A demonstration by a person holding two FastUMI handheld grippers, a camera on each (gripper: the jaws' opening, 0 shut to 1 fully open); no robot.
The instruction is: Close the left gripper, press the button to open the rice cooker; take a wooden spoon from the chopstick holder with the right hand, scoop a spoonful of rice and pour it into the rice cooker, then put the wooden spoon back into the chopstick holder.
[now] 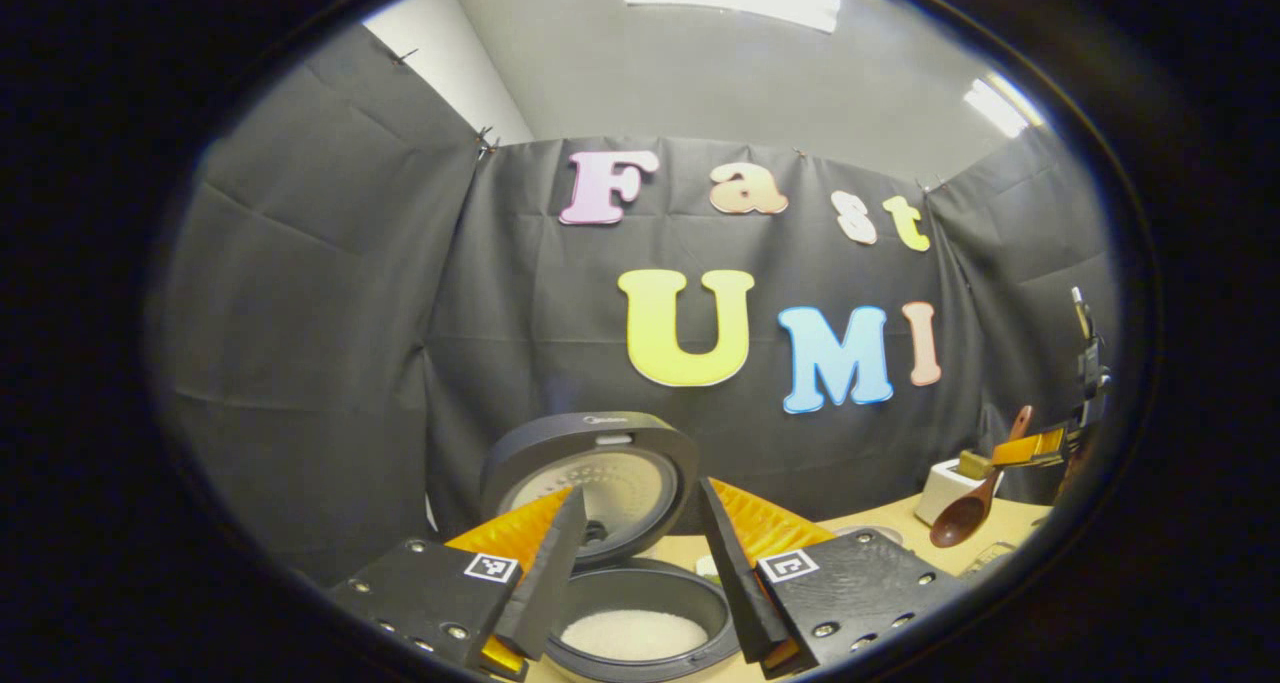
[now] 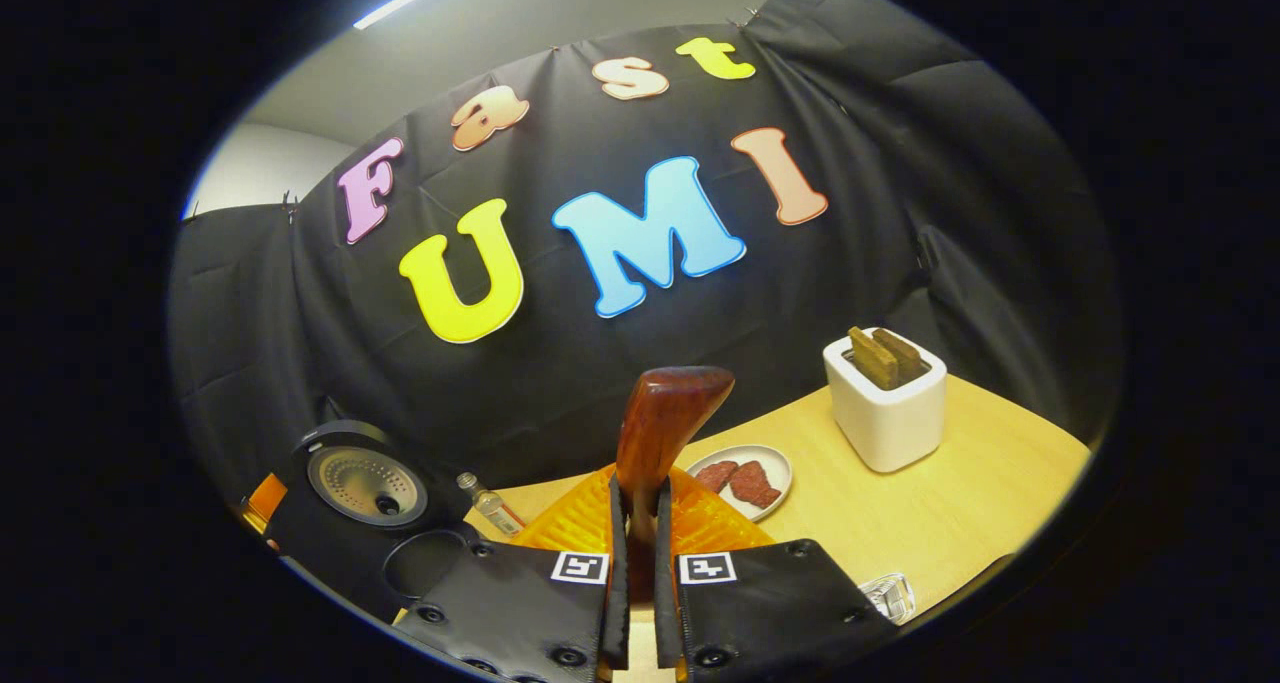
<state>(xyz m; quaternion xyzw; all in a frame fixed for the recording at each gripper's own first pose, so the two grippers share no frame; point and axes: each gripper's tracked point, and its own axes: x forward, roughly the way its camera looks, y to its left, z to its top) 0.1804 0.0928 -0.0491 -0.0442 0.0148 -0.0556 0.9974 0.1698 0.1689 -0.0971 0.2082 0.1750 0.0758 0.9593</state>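
Note:
The dark rice cooker stands open with its lid tilted up, and white rice lies in its pot. My left gripper hovers open just in front of the pot, with nothing between its fingers. At the far right, my right gripper holds the wooden spoon in the air, bowl hanging down. In the right gripper view, my right gripper is shut on the spoon's handle, with the spoon rising upright. The white chopstick holder stands behind it to the right.
A small plate with red pieces lies on the wooden table. A little bottle stands beside the open rice cooker at the left. A clear glass sits near the table's front edge. The chopstick holder is behind the spoon.

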